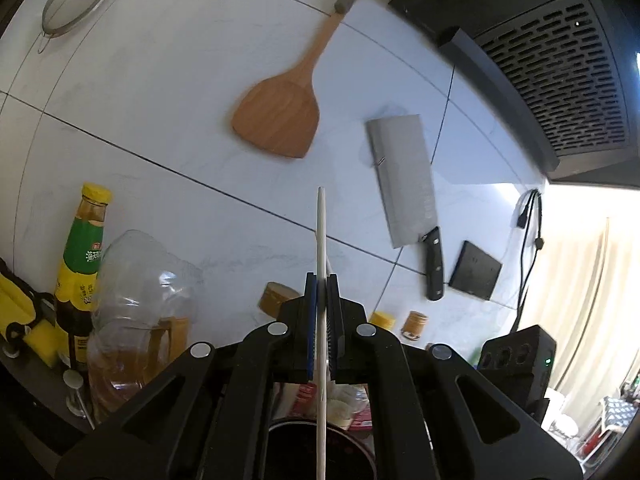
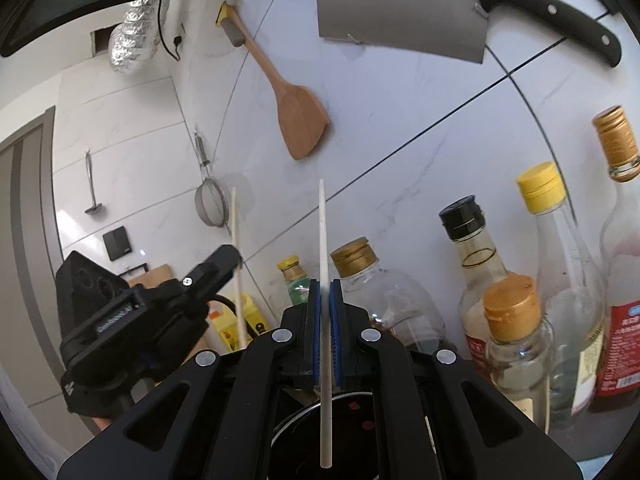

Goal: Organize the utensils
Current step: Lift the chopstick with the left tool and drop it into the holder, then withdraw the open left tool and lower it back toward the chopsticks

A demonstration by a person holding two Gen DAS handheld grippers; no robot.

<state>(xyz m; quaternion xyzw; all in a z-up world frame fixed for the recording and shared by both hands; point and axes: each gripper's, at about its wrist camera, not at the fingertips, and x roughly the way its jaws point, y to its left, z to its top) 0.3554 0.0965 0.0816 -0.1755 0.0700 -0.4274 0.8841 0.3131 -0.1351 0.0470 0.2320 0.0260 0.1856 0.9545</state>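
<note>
Ahead of both claws the tiled wall (image 1: 160,92) is hung with a wooden spatula (image 1: 280,116), a cleaver (image 1: 404,176) and a mesh strainer (image 1: 76,2), leaving bare tile open between them and below the spatula. The range hood (image 1: 560,80) juts out at upper right in the left view, closing off that side. Low down, bottles (image 2: 532,320) crowd the wall's foot to the right, an oil bottle (image 1: 86,264) and clear jug (image 1: 136,300) block the left, and the left claw (image 2: 228,258) stands just beside the right one.
</note>
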